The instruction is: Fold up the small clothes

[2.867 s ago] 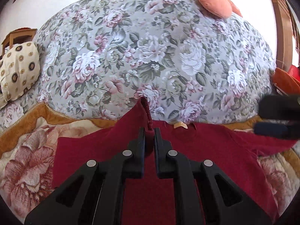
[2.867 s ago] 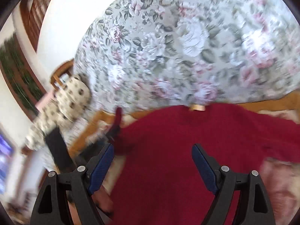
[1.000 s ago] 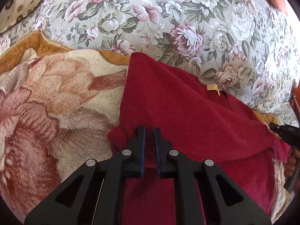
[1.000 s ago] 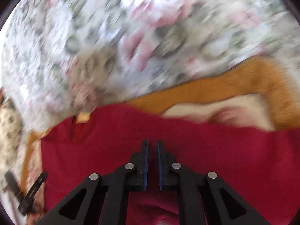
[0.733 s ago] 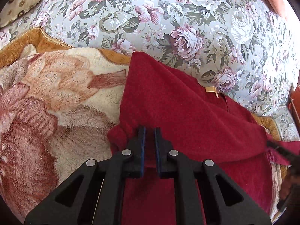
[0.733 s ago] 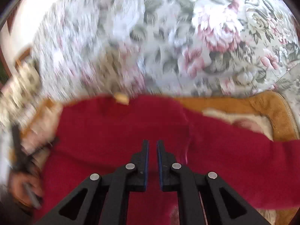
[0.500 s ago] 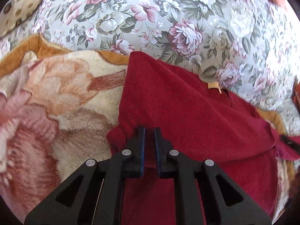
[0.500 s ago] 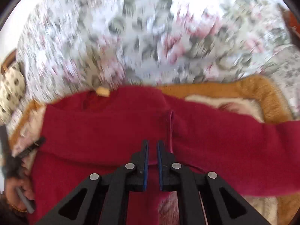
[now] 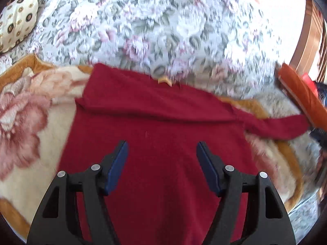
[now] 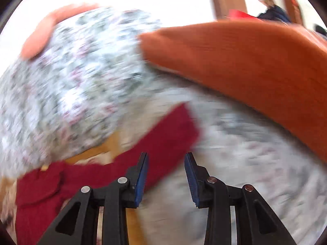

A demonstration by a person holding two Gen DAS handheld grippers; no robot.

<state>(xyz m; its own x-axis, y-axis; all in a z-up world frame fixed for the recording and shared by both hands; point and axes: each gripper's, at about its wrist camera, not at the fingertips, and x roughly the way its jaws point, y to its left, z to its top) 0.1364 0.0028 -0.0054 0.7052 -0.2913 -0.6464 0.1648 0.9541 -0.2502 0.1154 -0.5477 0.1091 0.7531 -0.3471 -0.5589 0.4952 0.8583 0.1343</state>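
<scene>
Lying flat on a rose-patterned blanket, the red sweater is seen with its left sleeve folded across the chest and its right sleeve stretched out toward an orange cushion. A floral sofa back and a dotted pillow are set behind. A tan neck label is visible, its writing unreadable. The left gripper is held wide open and empty above the sweater; the right gripper is parted, empty, over the sleeve end.
</scene>
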